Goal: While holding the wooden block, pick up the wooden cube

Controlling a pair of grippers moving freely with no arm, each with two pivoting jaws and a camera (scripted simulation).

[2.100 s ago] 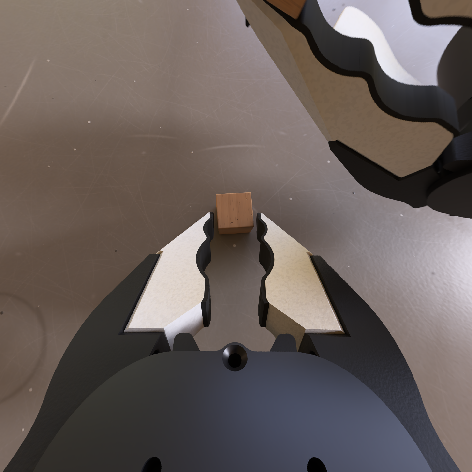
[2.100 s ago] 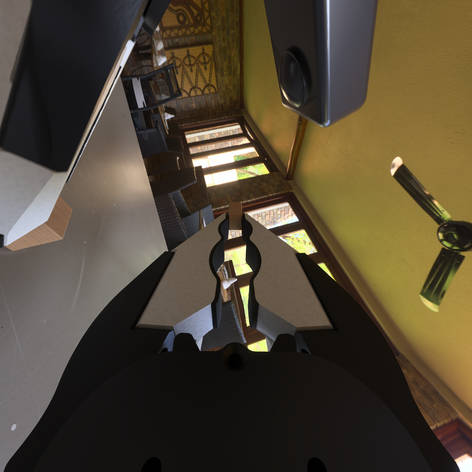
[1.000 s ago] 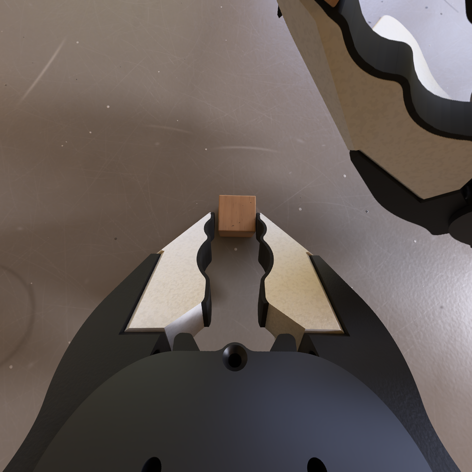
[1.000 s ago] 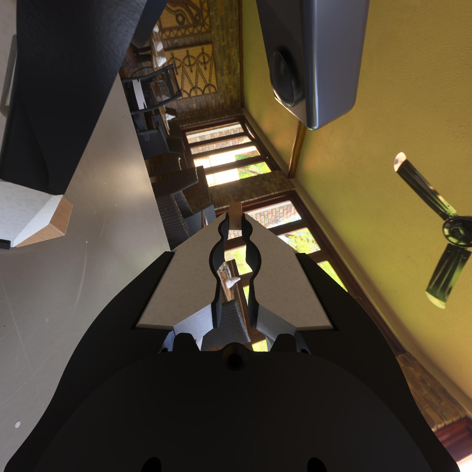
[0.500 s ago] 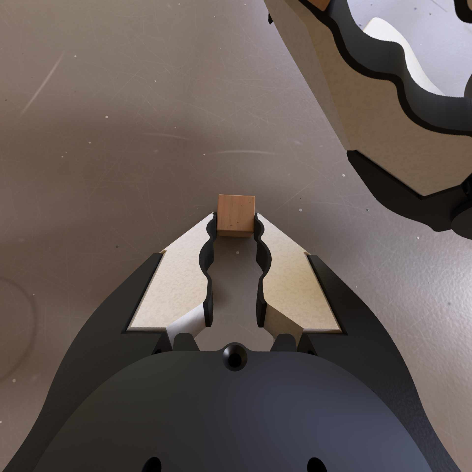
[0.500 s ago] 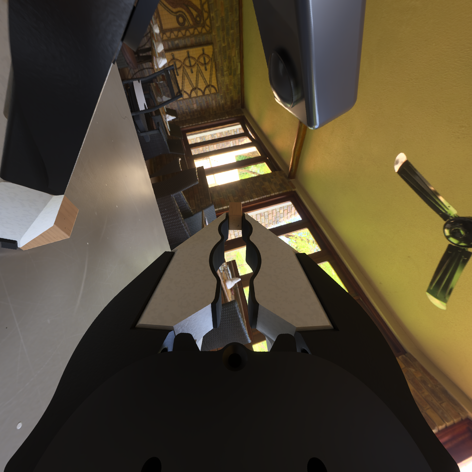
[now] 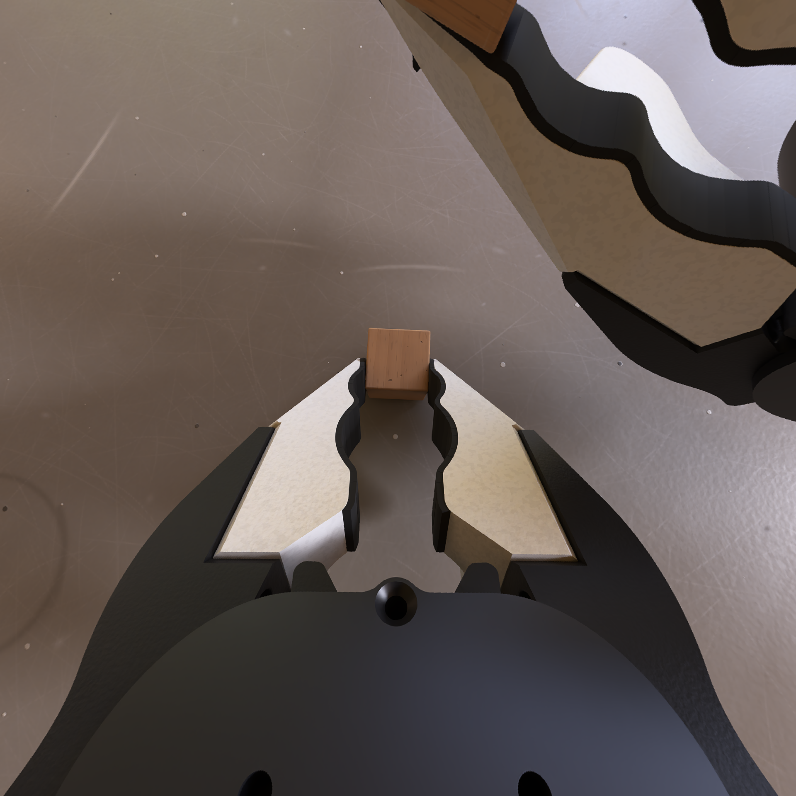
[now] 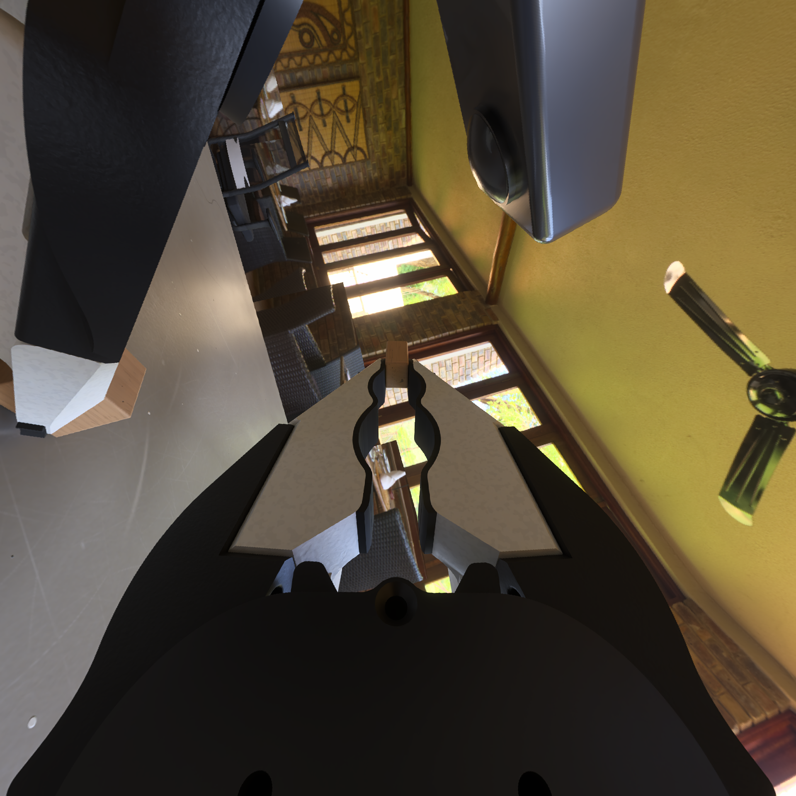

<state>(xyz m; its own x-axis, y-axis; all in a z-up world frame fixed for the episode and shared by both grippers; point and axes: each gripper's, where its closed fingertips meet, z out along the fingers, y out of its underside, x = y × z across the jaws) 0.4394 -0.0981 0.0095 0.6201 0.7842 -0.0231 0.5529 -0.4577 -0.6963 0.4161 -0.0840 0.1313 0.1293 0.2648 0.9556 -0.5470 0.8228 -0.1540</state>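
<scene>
Wooden cube [image 7: 397, 363] sits pinched between the two fingertips of the left claw [image 7: 397, 374], both black inner pads pressed against its sides; half a second ago the tips were already at its sides, and two seconds ago they stood apart from it with small gaps. Whether the cube has left the grey scratched worktop [image 7: 172, 215] cannot be told. Ahead and to the right of the left claw, the right claw [image 7: 646, 194] fills the upper corner, larger in view than a moment ago, with the end of a wooden piece [image 7: 465, 17] showing at its tip.

From the right wrist camera, the right claw [image 8: 397, 370] is nearly pressed together, pinching the thin wooden block [image 8: 396, 364] at its fingertips, unchanged from before. Up and to the left of it, the left claw [image 8: 86, 215] hangs over the worktop [image 8: 129, 517] with the cube [image 8: 120, 396] at its tip, more of the cube showing than earlier. Beyond the right claw's fingers lie windows [image 8: 379, 267], dark wicker chairs [image 8: 301, 336], a ceiling fan [image 8: 754, 387] to the right and a silver speaker box [image 8: 551, 107] above.
</scene>
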